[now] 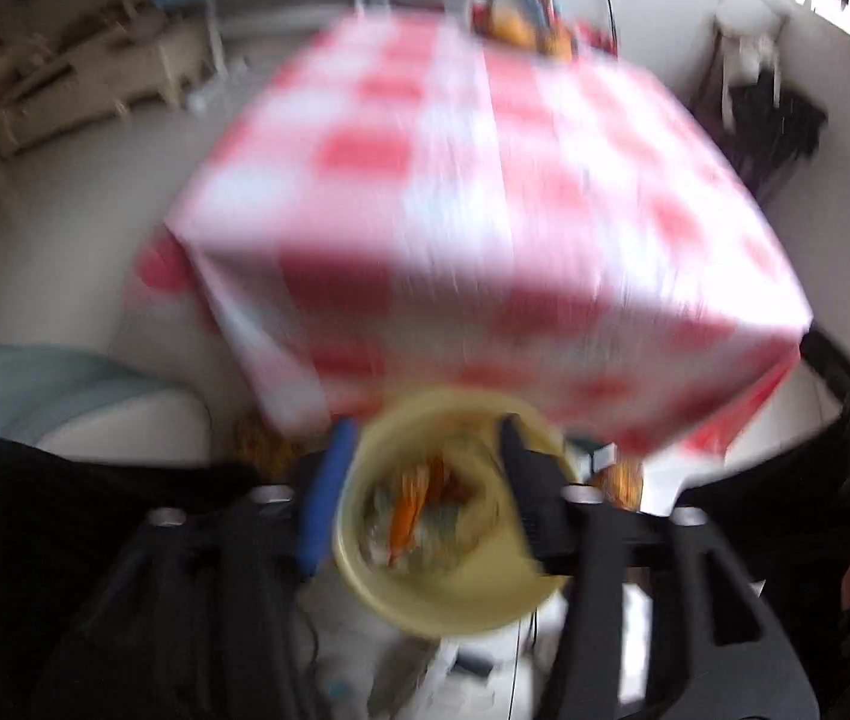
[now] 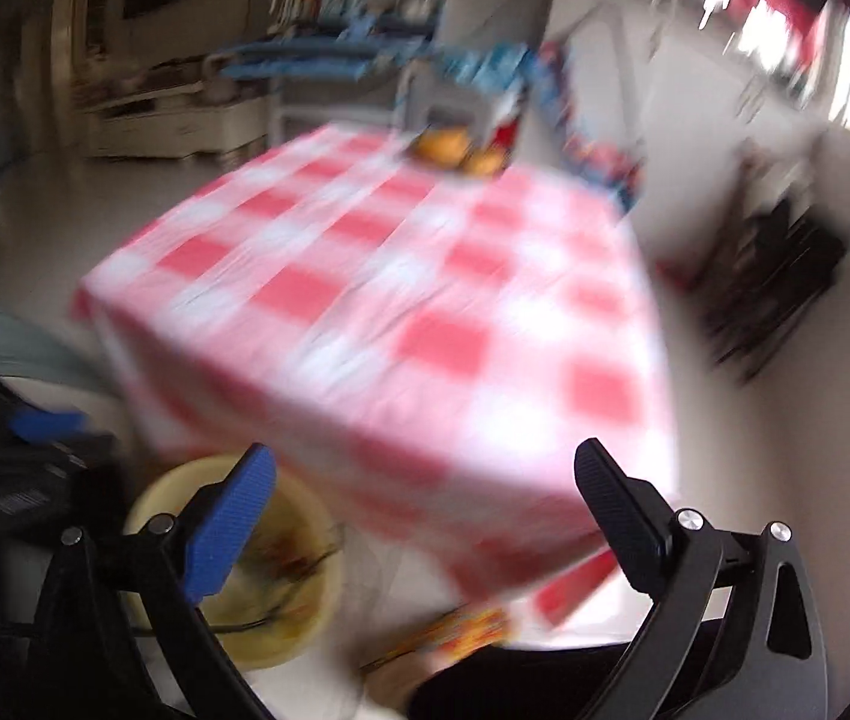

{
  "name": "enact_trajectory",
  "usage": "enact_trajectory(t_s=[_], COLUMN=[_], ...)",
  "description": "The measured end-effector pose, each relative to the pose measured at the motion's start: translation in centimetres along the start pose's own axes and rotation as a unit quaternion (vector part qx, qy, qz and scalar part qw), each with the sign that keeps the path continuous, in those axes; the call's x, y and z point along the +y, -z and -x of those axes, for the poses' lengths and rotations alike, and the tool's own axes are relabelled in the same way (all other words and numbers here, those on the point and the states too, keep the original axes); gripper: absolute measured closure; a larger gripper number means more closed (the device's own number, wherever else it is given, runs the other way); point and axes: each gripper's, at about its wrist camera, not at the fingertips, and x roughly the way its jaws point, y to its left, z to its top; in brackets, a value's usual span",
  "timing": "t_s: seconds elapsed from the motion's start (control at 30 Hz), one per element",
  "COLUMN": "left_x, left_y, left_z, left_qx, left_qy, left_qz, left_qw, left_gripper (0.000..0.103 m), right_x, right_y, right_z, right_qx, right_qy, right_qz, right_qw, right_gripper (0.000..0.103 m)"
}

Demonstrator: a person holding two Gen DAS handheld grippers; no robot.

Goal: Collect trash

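Note:
Both views are motion-blurred. A yellow bin [image 1: 455,594] with orange and pale scraps of trash [image 1: 419,516] inside sits on the floor before a table in a red-and-white checked cloth [image 1: 485,210]. My left gripper [image 1: 425,480] hangs right over the bin, its blue and black fingers apart, nothing between them. In the right wrist view the bin [image 2: 281,618] is at lower left, partly behind the blue finger [image 2: 227,534]. My right gripper [image 2: 425,516] is open and empty, in front of the table [image 2: 395,300].
Orange items [image 2: 455,150] lie at the table's far edge. A colourful wrapper [image 2: 461,630] lies on the floor below the table's near corner. A pale seat [image 1: 65,408] is to the left, a dark rack [image 2: 785,276] to the right, shelves behind.

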Motion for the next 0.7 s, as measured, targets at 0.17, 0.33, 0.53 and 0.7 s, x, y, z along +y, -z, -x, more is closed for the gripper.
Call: enact_trajectory(t_s=[0.17, 0.33, 0.53, 0.7], left_x=[1.4, 1.4, 2.0, 2.2], left_y=[-1.3, -2.1, -2.5, -2.5], left_z=[6.6, 12.7, 14.3, 14.4], left_qx=[-0.151, -0.264, -0.304, -0.304], left_qy=[-0.032, -0.063, -0.087, -0.077], left_qz=[0.024, 0.005, 0.013, 0.023], left_qw=[0.9877, 0.9624, 0.9485, 0.9493], left_gripper=[0.013, 0.007, 0.007, 0.007], right_x=[0.7, -2.2, -5.4, -5.1], right_y=[0.2, 0.6, 1.1, 0.9], right_z=[4.8, 8.6, 8.7, 8.2], right_qx=[-0.105, -0.194, -0.208, -0.204], right_qy=[0.083, 0.114, 0.108, 0.101], right_qz=[0.038, -0.037, -0.115, -0.118], right_qw=[0.990, 0.974, 0.965, 0.966], right_gripper=[0.008, 0.008, 0.008, 0.008])
